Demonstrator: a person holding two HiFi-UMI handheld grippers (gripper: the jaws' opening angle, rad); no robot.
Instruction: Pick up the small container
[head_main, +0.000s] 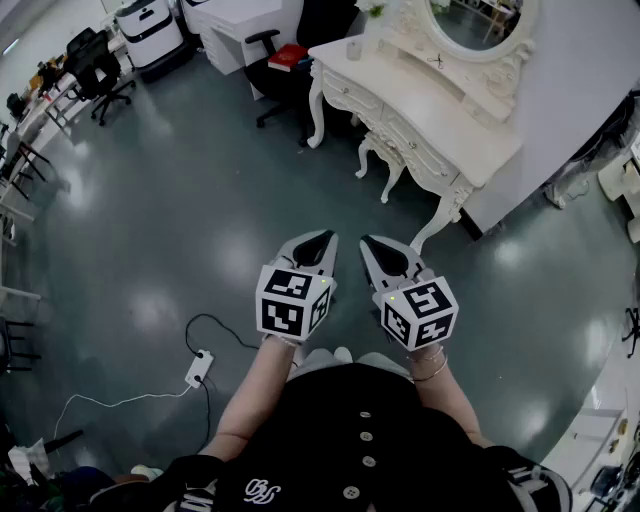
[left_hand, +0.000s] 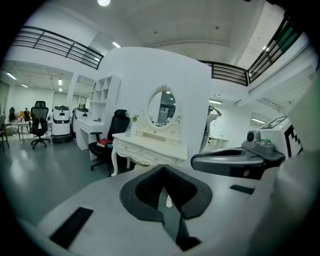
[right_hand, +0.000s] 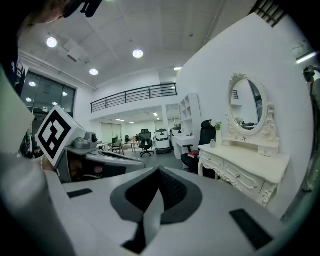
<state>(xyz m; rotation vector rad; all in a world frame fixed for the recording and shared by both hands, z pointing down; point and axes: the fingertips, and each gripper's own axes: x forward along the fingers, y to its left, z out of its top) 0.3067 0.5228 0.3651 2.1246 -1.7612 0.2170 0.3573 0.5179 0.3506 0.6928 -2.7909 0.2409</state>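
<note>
White dressing table (head_main: 440, 112) bears the small container (head_main: 353, 48); left tool (head_main: 322, 241) and right tool (head_main: 372, 246) are closed, empty

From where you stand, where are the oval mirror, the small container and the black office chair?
oval mirror (left_hand: 161, 107), left gripper view, centre of the glass.
small container (head_main: 354, 48), head view, its side wall.
black office chair (left_hand: 119, 122), left gripper view, its backrest.
</note>
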